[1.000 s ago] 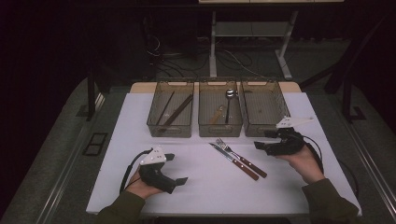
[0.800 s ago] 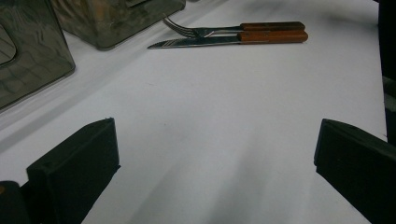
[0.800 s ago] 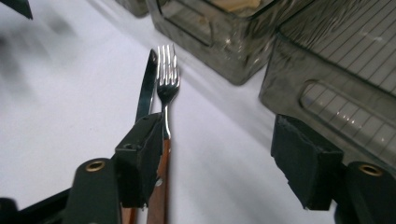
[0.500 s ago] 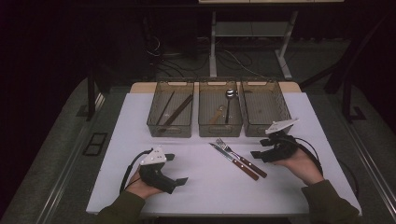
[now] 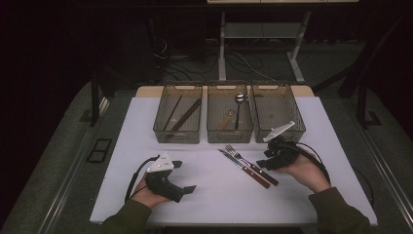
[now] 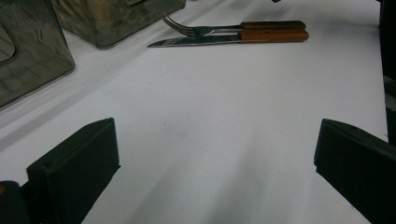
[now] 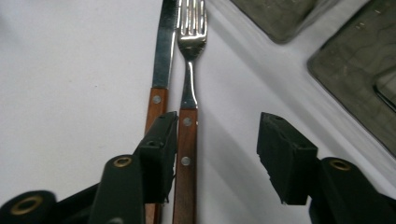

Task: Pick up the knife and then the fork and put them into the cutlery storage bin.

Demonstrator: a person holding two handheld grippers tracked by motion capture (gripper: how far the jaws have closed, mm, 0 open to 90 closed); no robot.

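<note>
High view first: on the white tabletop [image 5: 204,195] a fork [image 5: 251,164] and a knife [image 5: 243,168] lie side by side in front of three transparent bins [image 5: 229,131], both with brown wooden handles towards the person. The right gripper [image 5: 265,158] is at the handle ends of this pair. The left gripper [image 5: 187,187] rests on the tabletop at the near left, well apart from the cutlery, with nothing in it.

Left gripper view: its two jaws stand wide apart over bare tabletop, so this gripper is released. The fork [image 6: 233,28] and the knife [image 6: 229,38] are seen farther off, touching or almost touching along the handles.

Right gripper view: the fork [image 7: 187,140] lies between the two jaws, its handle just beside the left jaw, while the knife [image 7: 156,93] passes outside and partly under that same jaw. The jaws have just been closing and stand about half open; the right jaw is not yet near the handle, so I judge that nothing is grasped yet.

As for handling, I think the fork is light, stiff and not fragile. The steel neck is thin and slippery, so the flat wooden handle with rivets is the better place to take it. Because the knife lies so close, the jaw could catch or push it too.
</note>
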